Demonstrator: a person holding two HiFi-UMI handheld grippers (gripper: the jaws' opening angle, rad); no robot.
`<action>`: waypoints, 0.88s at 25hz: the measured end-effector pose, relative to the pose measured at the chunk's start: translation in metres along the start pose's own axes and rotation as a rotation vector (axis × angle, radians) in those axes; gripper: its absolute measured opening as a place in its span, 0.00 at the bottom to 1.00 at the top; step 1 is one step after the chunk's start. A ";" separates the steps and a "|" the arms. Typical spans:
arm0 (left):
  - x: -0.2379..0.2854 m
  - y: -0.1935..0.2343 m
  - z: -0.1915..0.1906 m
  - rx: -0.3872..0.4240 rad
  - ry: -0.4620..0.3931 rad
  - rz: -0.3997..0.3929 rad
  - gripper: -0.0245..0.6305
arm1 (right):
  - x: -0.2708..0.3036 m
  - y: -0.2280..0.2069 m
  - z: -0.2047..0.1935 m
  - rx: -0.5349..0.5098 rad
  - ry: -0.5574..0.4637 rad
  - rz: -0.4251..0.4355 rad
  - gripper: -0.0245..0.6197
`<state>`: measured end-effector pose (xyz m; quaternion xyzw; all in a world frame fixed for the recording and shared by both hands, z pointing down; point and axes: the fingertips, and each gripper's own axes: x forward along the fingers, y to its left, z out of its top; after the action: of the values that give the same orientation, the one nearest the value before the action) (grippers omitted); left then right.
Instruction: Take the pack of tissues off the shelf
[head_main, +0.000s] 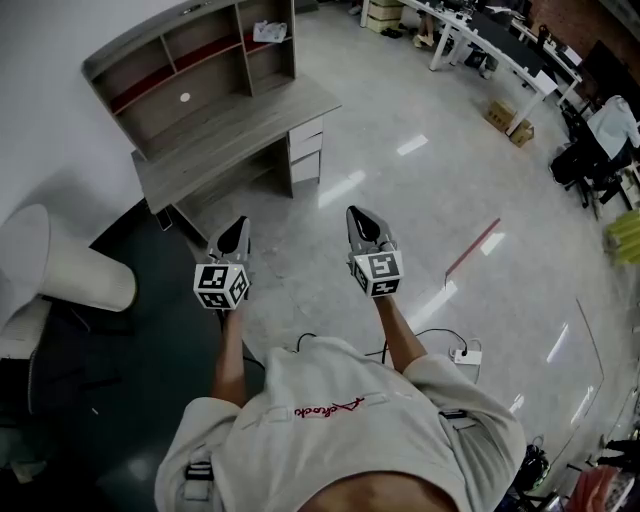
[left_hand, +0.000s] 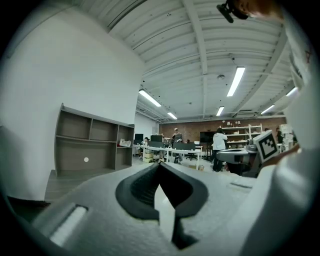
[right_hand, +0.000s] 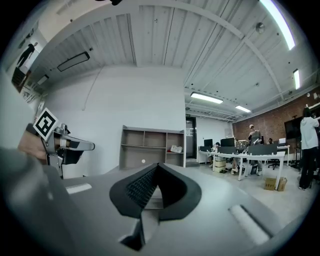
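1. The only writing is a red cursive word on the person's beige shirt (head_main: 328, 408), and I cannot read it surely. The marker cube (head_main: 221, 285) on each gripper carries black-and-white square patterns, not letters.
2. The pack of tissues (head_main: 270, 32) lies in the upper right compartment of the shelf (head_main: 180, 62). It is a small white pack, and any print on it is too small to tell.
3. The left gripper (left_hand: 159, 165) is closed - its dark tips meet and nothing is between them.
4. The right gripper (right_hand: 157, 165) is closed too, and it holds nothing.
5. Both grippers are held in the air, pointing toward the shelf and well apart from it.
6. The shelf stands on a grey wooden desk (head_main: 240, 135) with drawers, against a white wall.
7. The floor (head_main: 420, 200) is pale grey and glossy, with bright reflections of the lamps - a red line (head_main: 472, 248) is marked on it. To the left the floor is dark.
8. A white power strip (head_main: 466, 355) with cables lies on the floor near the person.
9. Farther back are long white tables (head_main: 490, 45), cardboard boxes (head_main: 510, 122) and people.
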<state>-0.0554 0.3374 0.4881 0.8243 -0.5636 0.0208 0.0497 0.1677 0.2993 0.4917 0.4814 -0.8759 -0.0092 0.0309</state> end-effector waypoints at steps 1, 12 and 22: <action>0.002 -0.001 0.000 0.000 0.000 0.001 0.04 | 0.000 -0.002 0.000 0.009 -0.005 0.005 0.05; 0.044 -0.020 -0.001 0.000 -0.001 0.000 0.04 | 0.011 -0.029 -0.006 0.000 -0.010 0.063 0.05; 0.069 -0.036 -0.010 -0.018 -0.004 -0.010 0.04 | 0.025 -0.038 -0.020 -0.017 0.007 0.117 0.05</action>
<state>0.0031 0.2871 0.5027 0.8266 -0.5599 0.0137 0.0561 0.1874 0.2578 0.5109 0.4290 -0.9024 -0.0129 0.0384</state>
